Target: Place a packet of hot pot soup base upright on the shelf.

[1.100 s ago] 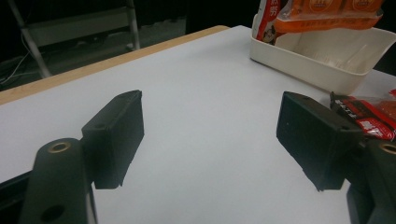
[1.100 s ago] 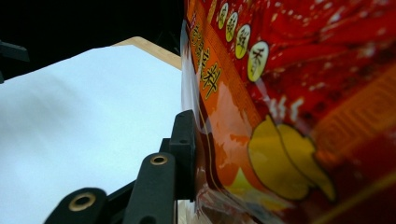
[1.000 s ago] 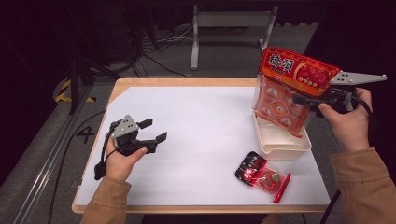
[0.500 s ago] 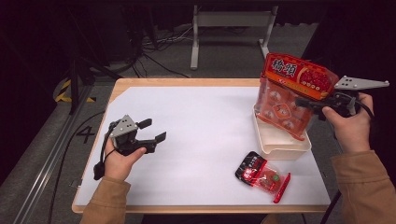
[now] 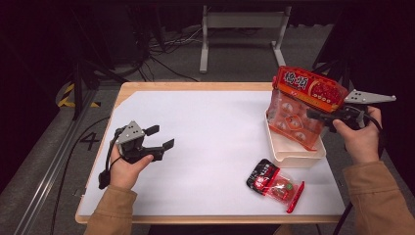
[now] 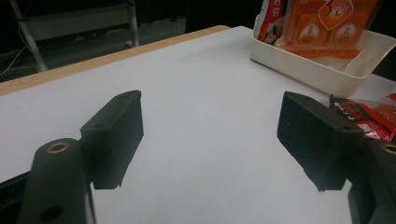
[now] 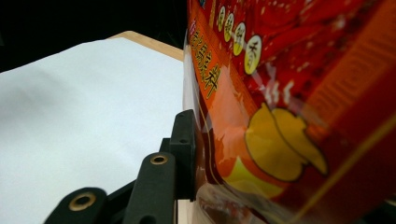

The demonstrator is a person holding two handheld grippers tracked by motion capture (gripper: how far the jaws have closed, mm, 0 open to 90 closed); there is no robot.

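High view, left to right: the left gripper [image 5: 157, 142] sits at the lower left over the bare white table [image 5: 210, 122], its jaws spread with nothing between them, well apart from everything else. Lower centre-right lies one small dark-red snack packet [image 5: 275, 184], flat on the table. At the right, the right gripper [image 5: 320, 115] is clamped on one large orange-red snack bag [image 5: 301, 110]. The bag stands nearly upright, long axis top to bottom, its lower end already inside the one white bin [image 5: 293, 155] directly beneath it. My judgement: the coming move turns on straight-down lowering, and the right hand is plainly the nearer one.
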